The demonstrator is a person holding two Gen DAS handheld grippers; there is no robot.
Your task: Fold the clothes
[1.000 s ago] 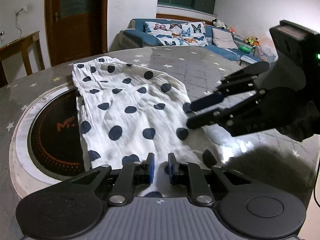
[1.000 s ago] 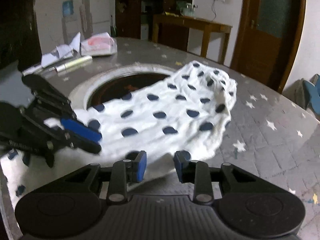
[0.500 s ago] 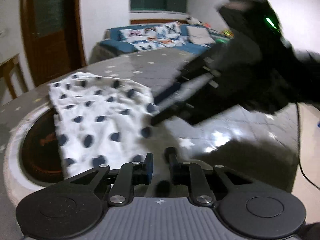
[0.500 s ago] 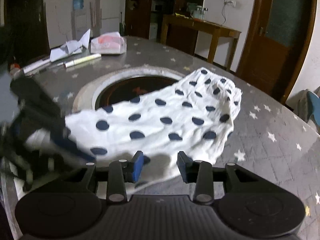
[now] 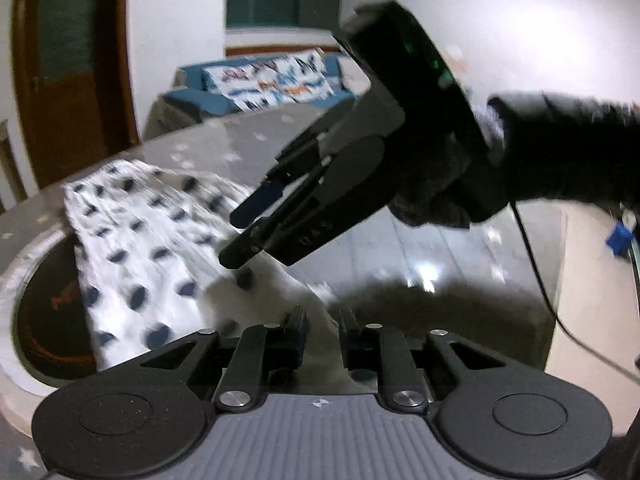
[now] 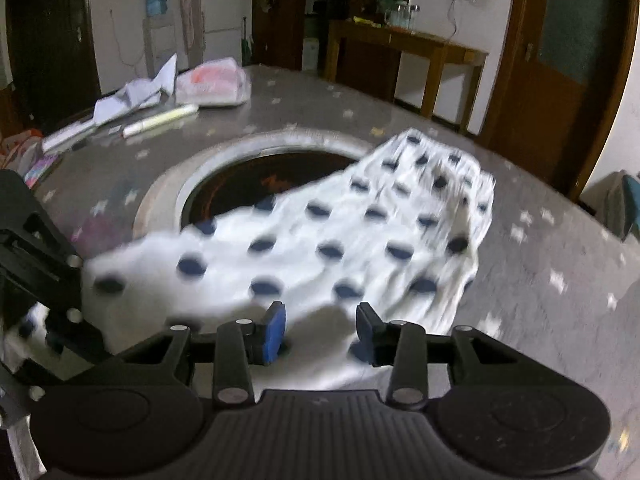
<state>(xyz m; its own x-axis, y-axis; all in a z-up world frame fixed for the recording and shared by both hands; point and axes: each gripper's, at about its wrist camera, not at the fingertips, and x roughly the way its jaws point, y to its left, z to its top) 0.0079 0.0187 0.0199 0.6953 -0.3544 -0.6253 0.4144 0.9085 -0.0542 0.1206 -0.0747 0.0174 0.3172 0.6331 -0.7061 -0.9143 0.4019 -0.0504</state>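
Note:
A white cloth with dark blue dots (image 5: pixel 152 248) lies flat on the grey star-patterned table (image 5: pixel 400 248), partly over a round inset. My left gripper (image 5: pixel 323 328) hovers at the cloth's near corner, its jaws a narrow gap apart and pressing on nothing. My right gripper (image 5: pixel 238 238), in a dark-sleeved hand, hangs above the cloth's right edge. In the right wrist view my right gripper (image 6: pixel 320 332) stands open over the near edge of the cloth (image 6: pixel 340 240), which it does not hold. The left one shows there only as black linkage (image 6: pixel 44 276) at the left edge.
A dark round cooktop (image 6: pixel 248 176) with a pale ring sits sunk in the table (image 6: pixel 540 260). Papers (image 6: pixel 136 96), a plastic bag (image 6: pixel 212 86) and a pale tube (image 6: pixel 160 120) lie at the far left. A blue sofa (image 5: pixel 256 84) stands beyond. A cable (image 5: pixel 536 272) trails from the right hand.
Both grippers have drawn back from the cloth and risen a little. The right gripper now hangs higher in the left wrist view, and its jaws stand wider. The cloth stays flat.

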